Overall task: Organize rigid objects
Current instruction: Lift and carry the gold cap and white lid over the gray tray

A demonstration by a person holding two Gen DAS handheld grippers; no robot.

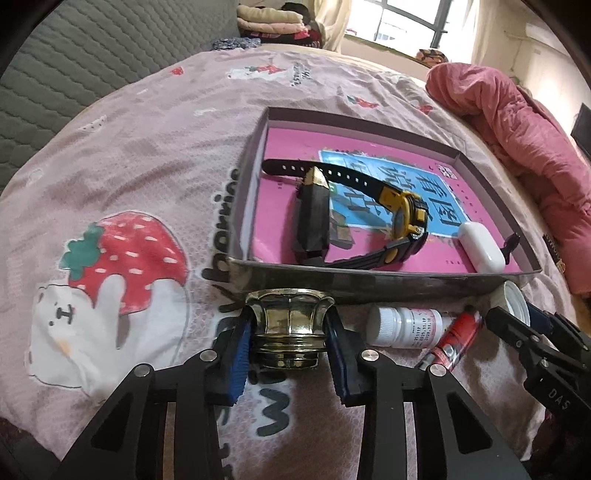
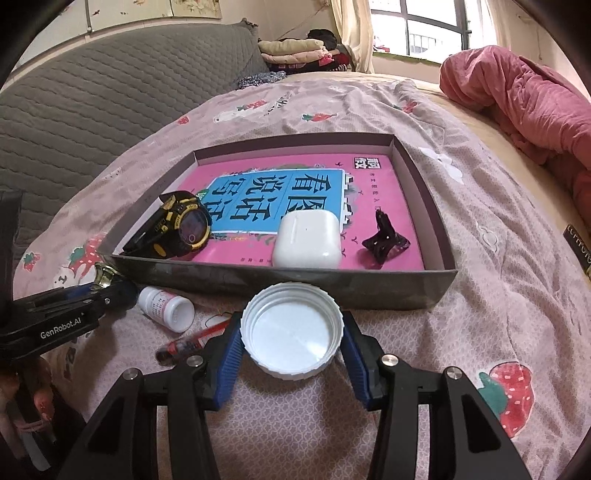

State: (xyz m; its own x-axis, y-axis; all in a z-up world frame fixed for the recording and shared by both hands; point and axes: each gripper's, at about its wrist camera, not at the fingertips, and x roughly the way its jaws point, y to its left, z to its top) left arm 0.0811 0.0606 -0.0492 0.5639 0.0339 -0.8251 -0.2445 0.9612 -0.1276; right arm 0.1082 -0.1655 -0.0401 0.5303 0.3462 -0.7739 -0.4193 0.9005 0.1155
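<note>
Soft daylight from a window (image 1: 402,26) far beyond each claw lights the bed (image 2: 480,258) evenly; shadows are faint, fisheye bending and dark vignetting mark the edges, and window panes glare white.

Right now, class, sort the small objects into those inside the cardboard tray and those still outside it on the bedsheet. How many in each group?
Inside the tray: 4 (watch, white earbud case, dark hair clip, dark faceted block)
Outside: 4 (brass piece, white lid, pill bottle, red tube)
Total: 8
</note>
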